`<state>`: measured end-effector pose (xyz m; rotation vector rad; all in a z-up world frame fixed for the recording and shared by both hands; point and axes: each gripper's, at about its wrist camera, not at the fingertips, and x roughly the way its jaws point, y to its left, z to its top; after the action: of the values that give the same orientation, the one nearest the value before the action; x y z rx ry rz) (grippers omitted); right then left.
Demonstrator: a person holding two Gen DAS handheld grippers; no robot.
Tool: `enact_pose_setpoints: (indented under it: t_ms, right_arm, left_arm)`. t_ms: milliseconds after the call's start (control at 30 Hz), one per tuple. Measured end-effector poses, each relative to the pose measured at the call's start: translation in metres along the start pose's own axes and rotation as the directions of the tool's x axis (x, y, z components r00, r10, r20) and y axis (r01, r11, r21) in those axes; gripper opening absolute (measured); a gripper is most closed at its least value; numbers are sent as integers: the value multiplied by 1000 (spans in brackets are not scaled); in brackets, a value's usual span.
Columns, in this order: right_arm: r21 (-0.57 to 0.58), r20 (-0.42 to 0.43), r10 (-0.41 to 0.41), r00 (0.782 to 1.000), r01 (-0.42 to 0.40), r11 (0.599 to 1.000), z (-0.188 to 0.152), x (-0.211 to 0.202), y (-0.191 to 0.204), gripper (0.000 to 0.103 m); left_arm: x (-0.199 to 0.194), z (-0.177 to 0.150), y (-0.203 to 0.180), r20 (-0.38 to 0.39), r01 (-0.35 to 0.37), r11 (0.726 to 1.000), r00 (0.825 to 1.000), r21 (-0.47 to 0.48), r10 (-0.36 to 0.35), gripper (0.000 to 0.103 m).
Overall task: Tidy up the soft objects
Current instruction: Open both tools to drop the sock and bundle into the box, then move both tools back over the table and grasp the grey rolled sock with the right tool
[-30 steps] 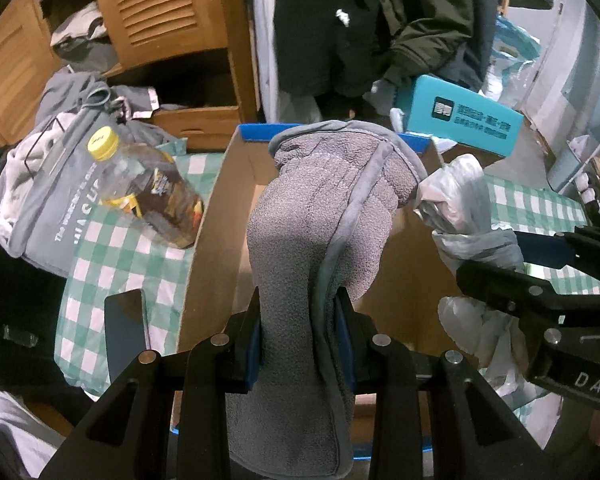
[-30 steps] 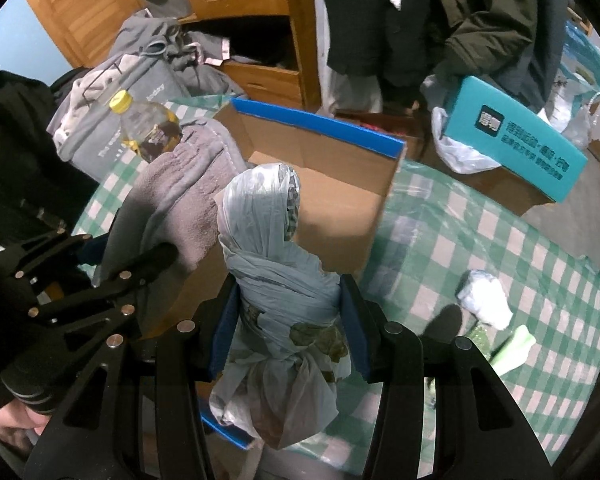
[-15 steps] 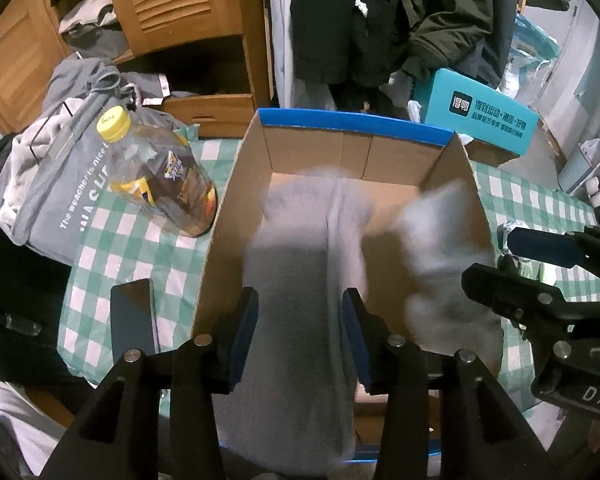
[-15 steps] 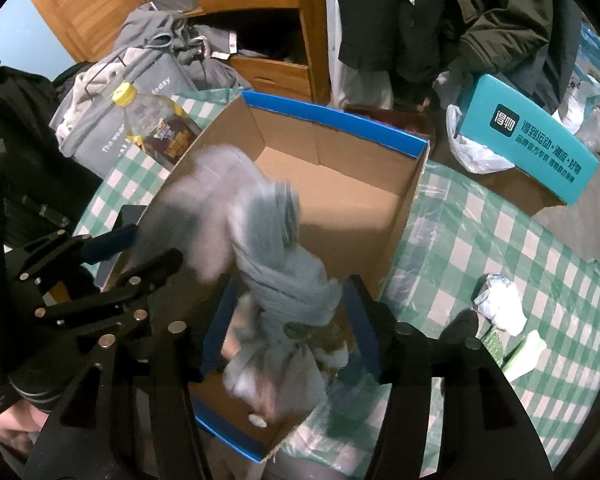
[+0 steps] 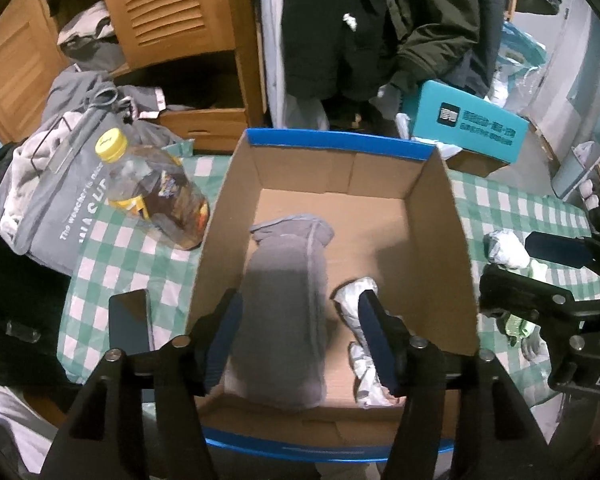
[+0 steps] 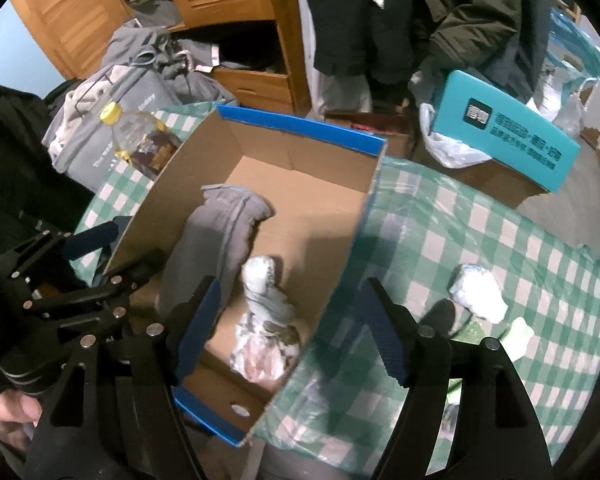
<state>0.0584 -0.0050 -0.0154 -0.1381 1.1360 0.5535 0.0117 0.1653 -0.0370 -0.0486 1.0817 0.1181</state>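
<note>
1. Cardboard box (image 5: 436,216) with blue rim has free floor at its far end.
2. Grey towel (image 5: 284,300) lies lengthwise inside; the knotted, perhaps plastic, bag (image 6: 266,320) lies beside it.
3. Left gripper (image 5: 300,340) and right gripper (image 6: 292,332) have just been opening; both spread, gripping nothing.

From the left wrist we look steeply down along the two fingers of the left gripper (image 5: 300,344) into the open cardboard box (image 5: 436,216) from close above its near edge, facing the wooden wardrobe (image 5: 172,16) behind the table. From the right wrist we look down at much the same tilt but from further right, over the box's right wall (image 6: 352,240) and the checked tablecloth (image 6: 480,232). Both views share the box, the bottle (image 5: 156,196) (image 6: 140,144), the teal carton (image 5: 472,128) (image 6: 512,140) and each other's gripper at the frame edge.
</note>
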Motion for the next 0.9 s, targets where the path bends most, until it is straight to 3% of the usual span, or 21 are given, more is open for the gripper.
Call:
enact_pose_setpoints:
  t_ms: [133, 400, 900]
  right_arm:
    - [17, 0, -11, 1000, 11, 1000, -6, -6, -11, 74]
    - [55, 20, -41, 999, 40, 998, -20, -26, -41, 74]
    - [154, 41, -94, 995, 87, 984, -53, -54, -107, 78]
  left_arm:
    - [-4, 1, -14, 11, 9, 1000, 1000, 28, -9, 65]
    - [-10, 3, -38, 27, 23, 998, 999, 61, -24, 77]
    - [-14, -1, -104, 15, 59, 984, 998, 169, -62, 80]
